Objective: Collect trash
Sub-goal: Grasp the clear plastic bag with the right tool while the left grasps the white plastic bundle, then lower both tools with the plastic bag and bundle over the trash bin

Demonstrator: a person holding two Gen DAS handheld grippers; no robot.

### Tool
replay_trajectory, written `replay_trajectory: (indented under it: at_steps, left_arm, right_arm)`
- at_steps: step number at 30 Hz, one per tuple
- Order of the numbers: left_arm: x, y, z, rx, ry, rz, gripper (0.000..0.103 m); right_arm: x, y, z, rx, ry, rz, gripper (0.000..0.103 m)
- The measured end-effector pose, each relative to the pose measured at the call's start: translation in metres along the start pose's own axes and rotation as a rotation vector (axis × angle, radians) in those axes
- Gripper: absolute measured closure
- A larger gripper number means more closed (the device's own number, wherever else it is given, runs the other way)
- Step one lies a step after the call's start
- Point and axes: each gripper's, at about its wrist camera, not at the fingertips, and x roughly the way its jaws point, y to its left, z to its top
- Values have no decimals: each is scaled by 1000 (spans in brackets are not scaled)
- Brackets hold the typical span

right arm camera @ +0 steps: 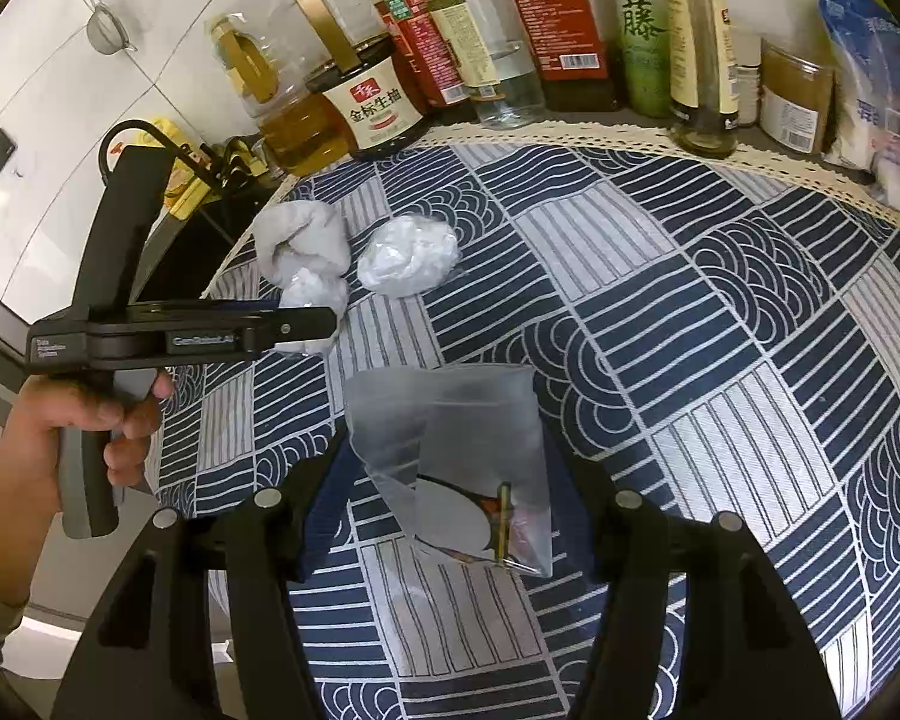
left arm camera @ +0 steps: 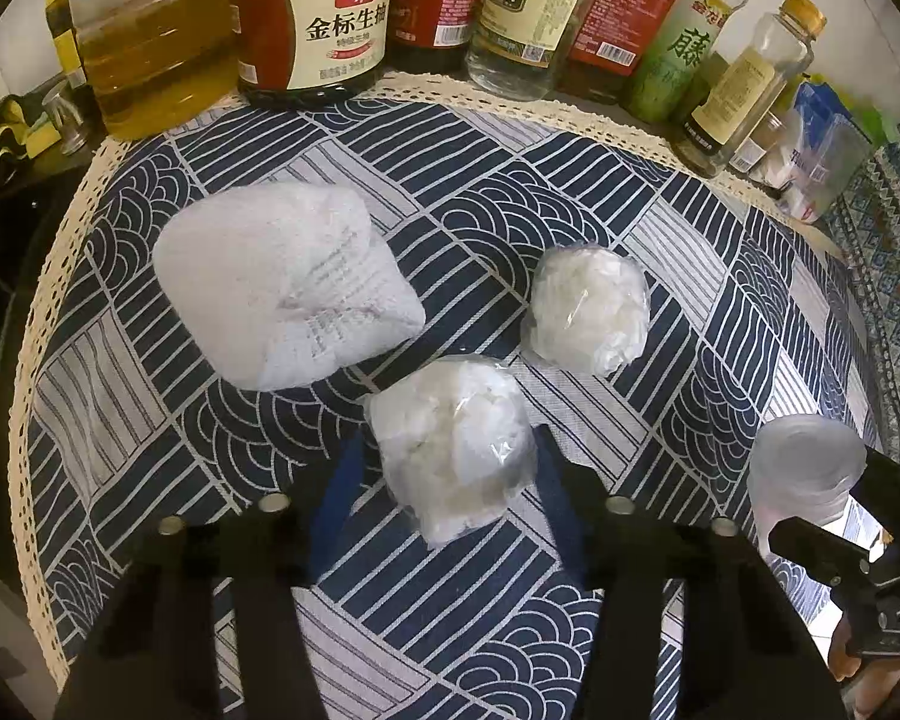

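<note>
Three pieces of white trash lie on the blue patterned tablecloth [left arm camera: 630, 276]. A crumpled paper towel [left arm camera: 282, 282] is at the left, one plastic-wrapped wad [left arm camera: 591, 309] at the right, another wad [left arm camera: 450, 444] nearest. My left gripper [left arm camera: 447, 480] is open with its fingers on either side of the near wad. My right gripper [right arm camera: 447, 480] is around a clear plastic bag [right arm camera: 450, 456] and holds it above the cloth. In the right wrist view the towel [right arm camera: 300, 237] and a wad [right arm camera: 408, 255] lie beyond the left gripper [right arm camera: 306, 321].
A row of oil, soy sauce and vinegar bottles [left arm camera: 312, 18] stands along the back edge of the cloth. Packets [right arm camera: 870, 90] stand at the back right. The cloth's lace border [left arm camera: 48, 324] marks the table's left edge.
</note>
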Motion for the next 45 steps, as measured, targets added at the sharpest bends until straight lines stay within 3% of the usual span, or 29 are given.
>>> replay_trajectory:
  at_steps: [11, 20, 33, 45]
  left_arm:
    - [-11, -6, -8, 31, -33, -16, 55]
    - [-41, -1, -37, 66, -70, -39, 55]
    - [-92, 35, -98, 142, -126, -100, 55]
    - [-117, 58, -183, 218, -98, -195, 55]
  right_arm:
    - [3, -1, -2, 14, 5, 16, 43]
    - [2, 26, -13, 21, 0, -12, 43]
    - [-21, 86, -48, 110, -80, -92, 43]
    - [-15, 155, -109, 168, -87, -111, 43]
